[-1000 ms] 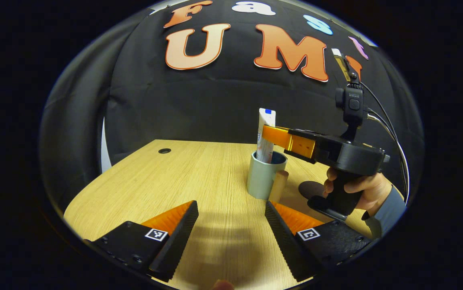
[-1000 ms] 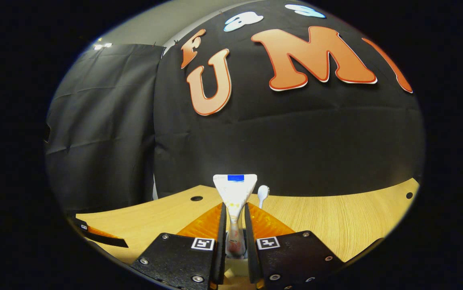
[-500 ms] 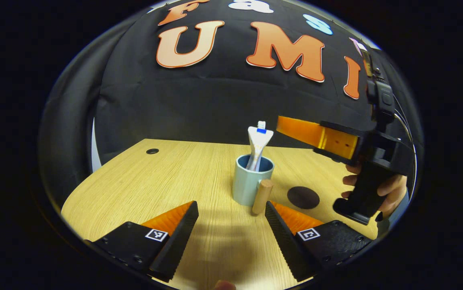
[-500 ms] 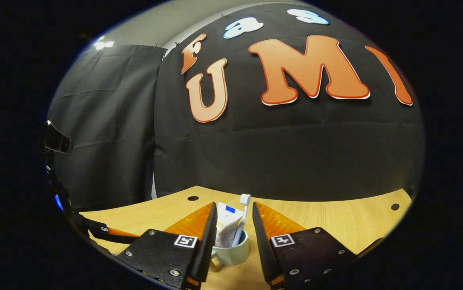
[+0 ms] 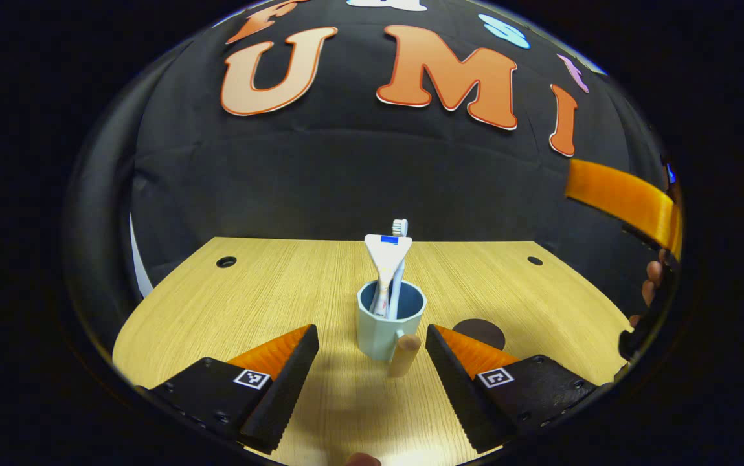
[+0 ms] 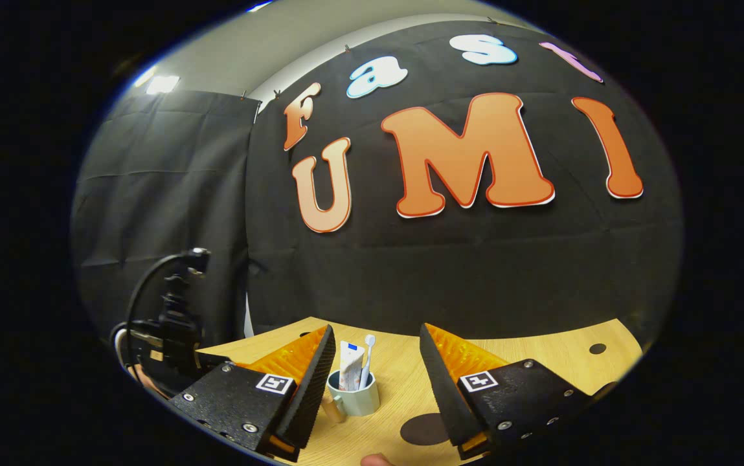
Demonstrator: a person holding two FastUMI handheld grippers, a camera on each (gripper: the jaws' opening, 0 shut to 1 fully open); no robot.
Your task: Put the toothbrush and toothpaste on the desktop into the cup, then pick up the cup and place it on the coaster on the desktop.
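Right gripper view: right gripper, jaws now spread, has released toothpaste into cup.

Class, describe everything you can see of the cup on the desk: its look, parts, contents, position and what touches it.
The cup is a pale blue-green mug with faceted sides, a darker blue inside and a cylindrical, wood-coloured handle. It stands upright on the wooden desk, beside the dark round coaster, not on it. The toothpaste and toothbrush stand in it, leaning on its rim. No hand-held gripper touches it.
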